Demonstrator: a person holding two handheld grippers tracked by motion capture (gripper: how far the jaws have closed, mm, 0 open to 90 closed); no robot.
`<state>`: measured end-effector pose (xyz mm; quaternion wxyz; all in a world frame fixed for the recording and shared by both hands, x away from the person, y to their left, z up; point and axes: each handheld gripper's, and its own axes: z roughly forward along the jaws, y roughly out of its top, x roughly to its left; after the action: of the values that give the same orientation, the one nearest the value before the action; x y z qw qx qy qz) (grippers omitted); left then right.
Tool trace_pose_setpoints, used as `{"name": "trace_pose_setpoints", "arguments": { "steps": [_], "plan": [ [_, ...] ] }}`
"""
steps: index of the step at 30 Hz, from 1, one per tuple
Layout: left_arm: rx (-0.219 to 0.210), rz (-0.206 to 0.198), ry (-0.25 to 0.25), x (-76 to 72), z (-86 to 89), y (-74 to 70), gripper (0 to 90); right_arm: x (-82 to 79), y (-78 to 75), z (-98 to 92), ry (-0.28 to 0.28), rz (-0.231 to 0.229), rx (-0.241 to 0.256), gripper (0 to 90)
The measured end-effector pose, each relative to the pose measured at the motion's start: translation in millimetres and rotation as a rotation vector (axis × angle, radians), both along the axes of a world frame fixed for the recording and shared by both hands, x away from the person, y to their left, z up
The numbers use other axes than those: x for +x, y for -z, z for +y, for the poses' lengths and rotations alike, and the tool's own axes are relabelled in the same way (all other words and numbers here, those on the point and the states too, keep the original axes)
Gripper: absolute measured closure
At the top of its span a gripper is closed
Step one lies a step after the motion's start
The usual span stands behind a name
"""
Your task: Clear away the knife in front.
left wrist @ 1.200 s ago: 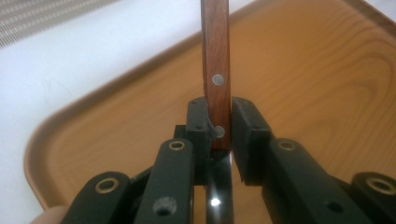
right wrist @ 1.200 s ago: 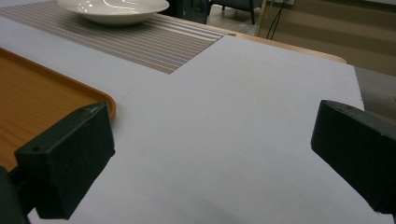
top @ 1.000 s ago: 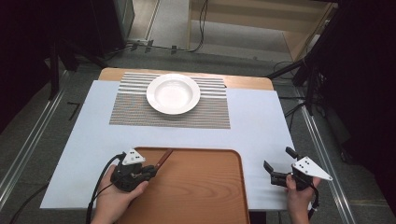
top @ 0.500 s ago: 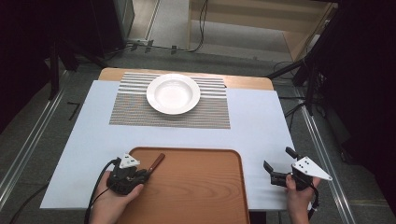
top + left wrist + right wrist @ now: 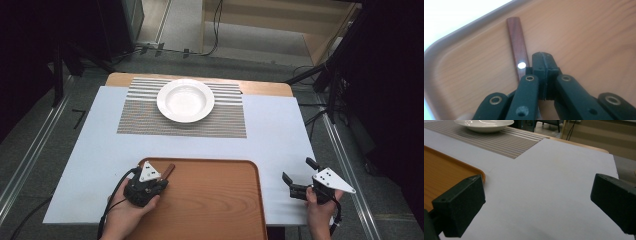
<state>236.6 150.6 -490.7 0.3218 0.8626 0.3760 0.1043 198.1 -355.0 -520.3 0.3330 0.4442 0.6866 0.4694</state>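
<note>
The work in hand looks like setting a place: the left claw [image 5: 162,176] sits low over the near-left corner of the rectangular orange-brown wooden tray [image 5: 220,200], and a slim dark reddish-brown wooden handle [image 5: 517,45] with a small bright metal rivet lies flat on the tray floor, pointing toward the rounded rim. In the left gripper view the two black jaws are pressed together, tip against tip, and the handle runs down along their left side and under the linkage. It passes beside the tips rather than between them, so I cannot tell whether it is pinched lower down or merely lying against the claw. My judgement is that this is the pick-up step for the utensil, not yet a clean lift.

The next move would call for a sure hold across the narrow handle, then a level lift clear of the tray's raised lip toward the round white ceramic bowl [image 5: 185,100], which stands in the middle of the grey-and-white striped woven placemat [image 5: 145,122] at the far side of the table [image 5: 280,130].

The right claw [image 5: 295,187] waits beyond the tray's right edge, over the smooth pale sheet that covers the table, its blocky matte jaws spread wide with nothing between them.

The tray has a visible wood grain; the handle is polished, flat and square-ended; the bowl is glossy with a broad rim.
</note>
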Motion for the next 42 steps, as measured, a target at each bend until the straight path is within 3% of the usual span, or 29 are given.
{"name": "trace_pose_setpoints", "arguments": {
  "steps": [10, 21, 24, 27, 31, 33, 37, 38, 42],
  "plan": [
    [-0.005, 0.005, -0.059, 4.6, 30.7, 0.2, 89.2, 0.1, 0.0, 0.1, 0.0, 0.002, -0.001, 0.0],
    [-0.005, -0.008, -0.088, 7.1, 39.9, 0.5, 89.0, 0.5, 0.0, 0.6, -0.002, 0.0, -0.006, 0.0],
    [-0.053, -0.032, -0.08, 6.3, 43.0, 0.6, 88.2, 0.2, 0.0, 0.5, -0.001, 0.001, -0.005, 0.0],
    [-0.125, -0.069, -0.073, 4.8, 47.9, -1.7, 75.8, 0.3, 0.0, 0.5, -0.004, 0.001, -0.006, 0.0],
    [-0.221, -0.123, -0.059, 4.2, 56.2, -6.8, 66.0, 0.2, 0.0, 0.5, -0.002, 0.001, -0.005, 0.0],
    [-0.245, -0.154, -0.057, 4.2, 59.1, -9.0, 62.1, 0.4, 0.0, 0.3, -0.004, -0.001, -0.006, 0.0],
    [-0.256, -0.205, -0.071, 5.2, 63.5, -11.4, 41.8, 0.3, 0.0, 0.6, -0.005, 0.0, -0.006, 0.0],
    [-0.264, -0.208, -0.07, 5.8, 64.8, -11.9, 41.8, 0.3, 0.0, 0.6, -0.005, 0.0, -0.006, 0.0],
    [-0.276, -0.216, -0.07, 9.1, 69.5, -13.4, 26.0, -0.1, 0.0, 0.3, -0.003, 0.002, -0.001, 0.0]
  ]
}}
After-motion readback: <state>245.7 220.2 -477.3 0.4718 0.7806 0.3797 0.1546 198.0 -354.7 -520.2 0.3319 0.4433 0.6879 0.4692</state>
